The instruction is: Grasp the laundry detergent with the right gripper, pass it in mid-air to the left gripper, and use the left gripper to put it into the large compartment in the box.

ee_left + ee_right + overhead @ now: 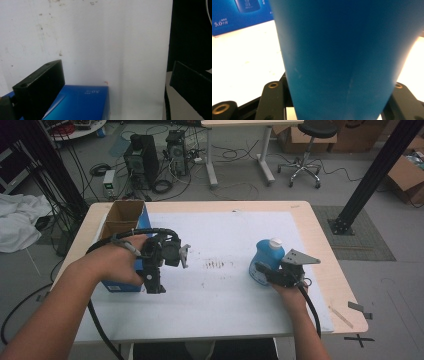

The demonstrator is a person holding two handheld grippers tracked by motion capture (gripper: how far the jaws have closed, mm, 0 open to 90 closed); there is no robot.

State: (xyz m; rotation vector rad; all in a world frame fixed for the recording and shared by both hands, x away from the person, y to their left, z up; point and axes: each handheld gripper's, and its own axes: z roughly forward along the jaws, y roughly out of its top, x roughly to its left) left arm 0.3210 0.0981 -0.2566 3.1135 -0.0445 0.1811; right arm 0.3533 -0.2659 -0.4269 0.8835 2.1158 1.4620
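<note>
A blue bottle (265,261) with a white cap stands on the white mat (220,290) at the right. My right gripper (274,276) holds its lower body from the near side. In the right gripper view the bottle (342,55) sits between the jaws, which press its two sides, so the gripper (335,86) is shut on it. My left gripper (156,270) hovers over the mat beside an open blue carton (124,220) at the left. In the left gripper view it (117,66) is open wide with nothing between its fingers, and the carton's corner (80,102) lies just below.
The wooden table's (330,265) edge runs right of the mat. Faint brown stains (215,265) mark the mat's middle. The blue carton (239,15) shows beyond the bottle. Behind the table are computer towers (142,160), cables, a stool (307,150) and cardboard boxes.
</note>
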